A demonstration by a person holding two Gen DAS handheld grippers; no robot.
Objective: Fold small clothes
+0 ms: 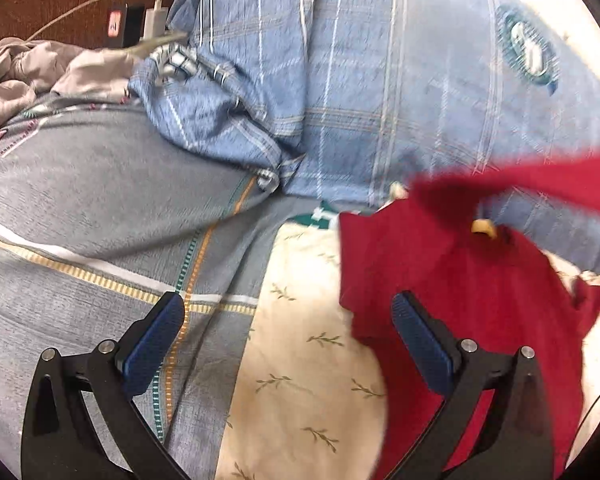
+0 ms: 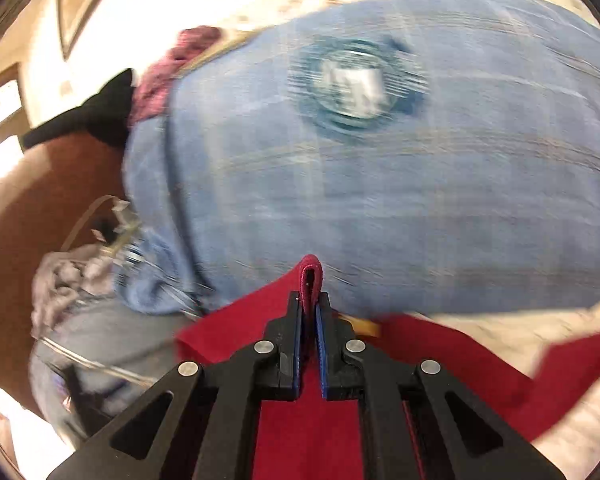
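A small red garment (image 1: 452, 280) lies on the cream leaf-print sheet (image 1: 300, 360) at the right of the left wrist view, one part lifted and blurred at its upper right. My left gripper (image 1: 286, 312) is open and empty, its right finger (image 1: 416, 336) over the garment's left edge. My right gripper (image 2: 310, 300) is shut on a fold of the red garment (image 2: 308, 420), which hangs from the jaws.
A blue plaid pillow (image 1: 380, 80) with a round emblem lies behind the garment. A grey quilt (image 1: 80, 208) covers the left. A crumpled beige cloth (image 1: 24, 72), a charger and cable (image 1: 152, 20) sit at far left by a brown surface.
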